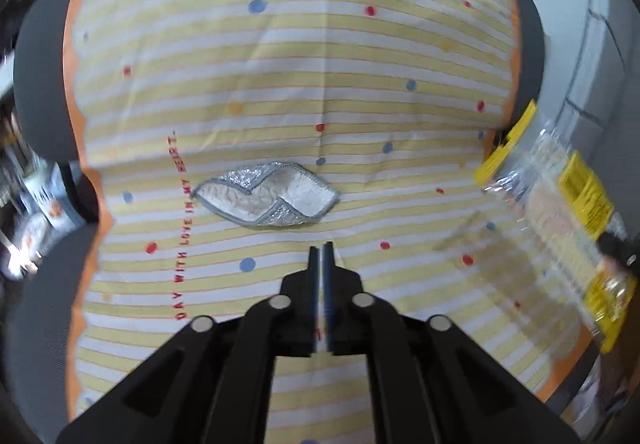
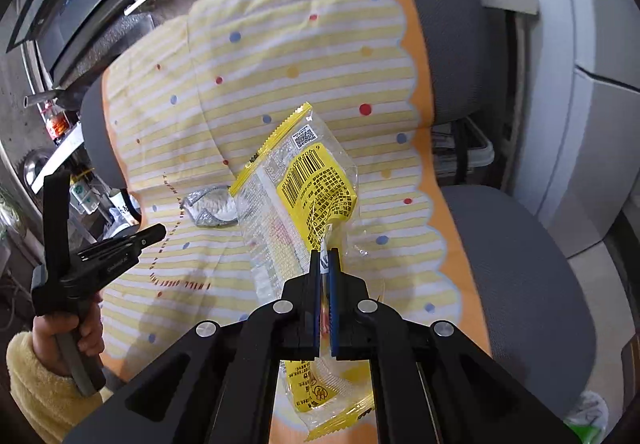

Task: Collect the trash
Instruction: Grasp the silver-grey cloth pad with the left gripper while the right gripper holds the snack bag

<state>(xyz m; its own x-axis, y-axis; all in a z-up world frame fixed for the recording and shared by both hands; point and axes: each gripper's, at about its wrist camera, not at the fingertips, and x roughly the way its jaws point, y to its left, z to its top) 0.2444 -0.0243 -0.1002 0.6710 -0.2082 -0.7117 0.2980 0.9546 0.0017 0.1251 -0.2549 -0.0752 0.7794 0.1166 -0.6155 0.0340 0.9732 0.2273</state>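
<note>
Pinching the clear-and-yellow snack wrapper (image 2: 304, 184) between its blue-lined fingers, the right gripper (image 2: 325, 256) holds the crinkled plastic lifted above the striped cloth (image 2: 320, 56); part of the wrapper stands up ahead of the fingertips with its barcode and printed yellow panel facing the camera, and the rest trails down beneath the gripper body. The left gripper (image 1: 322, 250) has its jaws drawn almost together, only a thin slit between them, with nothing caught in that slit. Just ahead of its tips lies a small silver-edged white cloth pad (image 1: 267, 194), crumpled flat on the cloth, apart from the fingers. In the right wrist view the same pad (image 2: 212, 208) sits just to the left of the wrapper, partly behind it. The yellow-and-white striped, dotted cloth with an orange scalloped border covers a grey chair (image 2: 516, 256). At lower left of that view a hand (image 2: 66, 336) in a fuzzy yellow sleeve (image 2: 36, 392) grips the left tool's handle.
</note>
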